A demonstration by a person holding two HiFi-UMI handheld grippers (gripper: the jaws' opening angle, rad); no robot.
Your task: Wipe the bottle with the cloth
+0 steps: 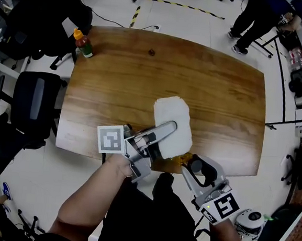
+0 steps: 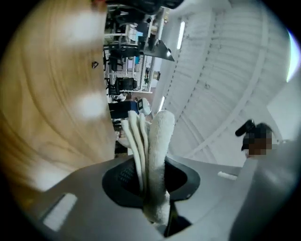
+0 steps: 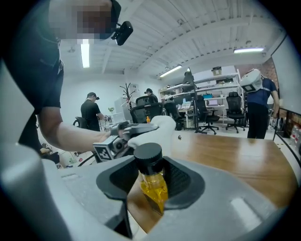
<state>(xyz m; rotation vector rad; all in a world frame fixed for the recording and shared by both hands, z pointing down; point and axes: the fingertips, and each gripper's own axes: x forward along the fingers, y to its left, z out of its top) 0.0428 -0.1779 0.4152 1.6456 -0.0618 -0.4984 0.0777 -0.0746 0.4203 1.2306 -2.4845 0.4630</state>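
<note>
The left gripper (image 1: pixel 168 128) was held over the near edge of the desk (image 1: pixel 222 92), about midway along it. Its fingers (image 1: pixel 158 132) were clamped tight on a folded white cloth (image 2: pixel 155 155). Several layers of the fold were pinched between the pads, and the rest of the cloth stood out beyond the fingertips. Seen from above, the cloth spread over the desk just inside the near edge.

The right gripper (image 1: pixel 189 167) sat at the same near edge, just beside the left one and toward the near right corner. Its fingers were set partly apart and closed on a small bottle (image 3: pixel 153 186) of amber liquid with a black cap (image 3: pixel 148 157). The pads bore on the body below the cap, and the bottle stood upright between them. The cloth hung close behind the cap. Whether cloth and bottle were touching could not be confirmed.

A second bottle with an orange cap (image 1: pixel 84 44) stood alone near the far left corner of the desk, well apart from both grippers.
</note>
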